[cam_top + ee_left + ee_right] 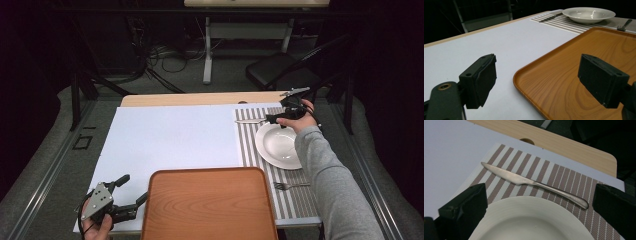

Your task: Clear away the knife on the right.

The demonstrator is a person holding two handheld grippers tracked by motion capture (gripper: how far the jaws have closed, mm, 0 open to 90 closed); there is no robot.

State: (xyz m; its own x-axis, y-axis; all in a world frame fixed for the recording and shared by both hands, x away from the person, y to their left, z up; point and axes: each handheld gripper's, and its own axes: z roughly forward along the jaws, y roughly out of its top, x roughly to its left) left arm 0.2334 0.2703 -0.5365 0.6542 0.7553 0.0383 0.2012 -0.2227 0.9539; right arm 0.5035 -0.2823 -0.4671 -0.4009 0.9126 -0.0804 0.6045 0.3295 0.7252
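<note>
From the high view, the right gripper [275,119] hovers at the far right part of the table, over the far edge of the striped placemat [250,150], just above the handle end of a knife [250,120]. The knife lies crosswise along the mat's far edge, beyond the white plate [277,147], its blade pointing towards the table's middle. A fork [290,186] lies on the mat's near part, on the plate's near side. The left gripper [131,189] rests at the table's near left corner, jaws apart, beside the left edge of the wooden tray [210,205].

In the left gripper view, the two black jaws stand wide apart, holding nothing, straddling the tray's [574,75] rounded corner; plate [589,14], knife [550,18] and fork [624,25] sit far off.

In the right gripper view, the knife [531,182] is plain dull silver metal, one piece, with a long slim blade tapering to a rounded tip and a narrow handle thickening at its end. It lies flat on the brown-and-white stripes [564,177], just beyond the plate's rim [529,202]. The jaws are spread wide, empty, either side of it.
</note>
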